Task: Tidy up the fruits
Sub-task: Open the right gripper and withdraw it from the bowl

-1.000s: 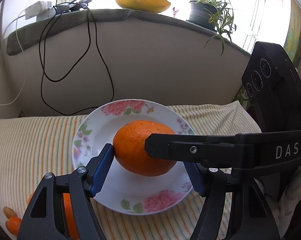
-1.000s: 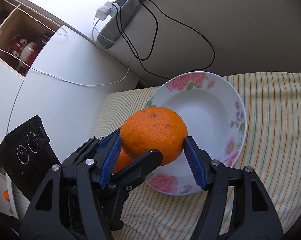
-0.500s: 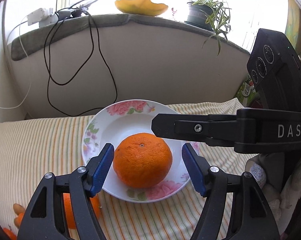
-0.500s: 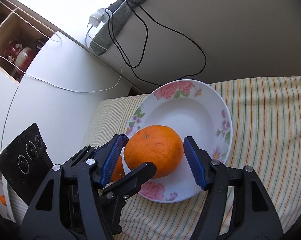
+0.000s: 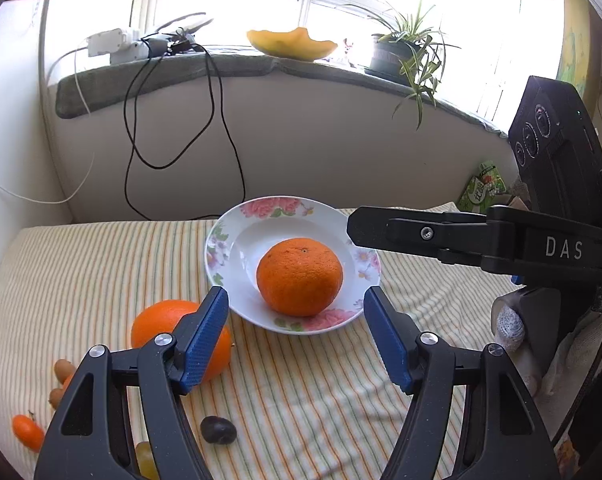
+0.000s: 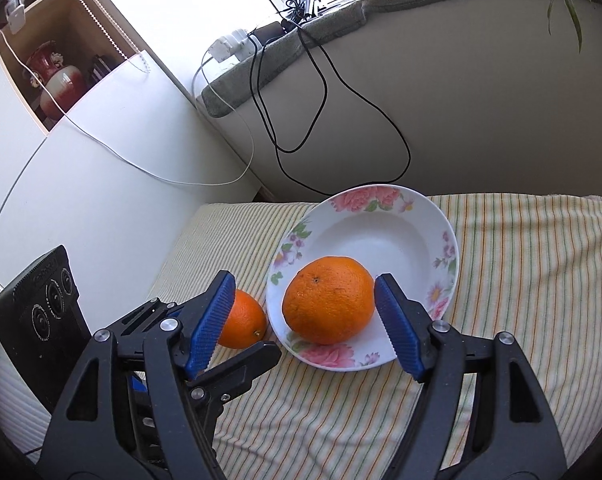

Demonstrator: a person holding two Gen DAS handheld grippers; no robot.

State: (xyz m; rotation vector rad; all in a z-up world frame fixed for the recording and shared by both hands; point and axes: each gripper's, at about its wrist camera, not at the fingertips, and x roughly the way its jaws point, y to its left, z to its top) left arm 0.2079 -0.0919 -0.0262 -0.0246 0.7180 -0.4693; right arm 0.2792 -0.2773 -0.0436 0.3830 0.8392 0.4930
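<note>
We've got one orange (image 6: 328, 299) sitting on the plate (image 6: 405, 204) just ahead of our right gripper (image 6: 306, 322); both grippers wide open, empty; second orange (image 5: 163, 322) by the left gripper (image 5: 297, 338) remains, plus small fruits.

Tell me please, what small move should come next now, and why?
Probably the left gripper should shift left and down to the second orange on the striped cloth. One orange already sits in the plate, both grippers are open and hold nothing, and that second orange lies just beside the left finger, outside the plate.
</note>
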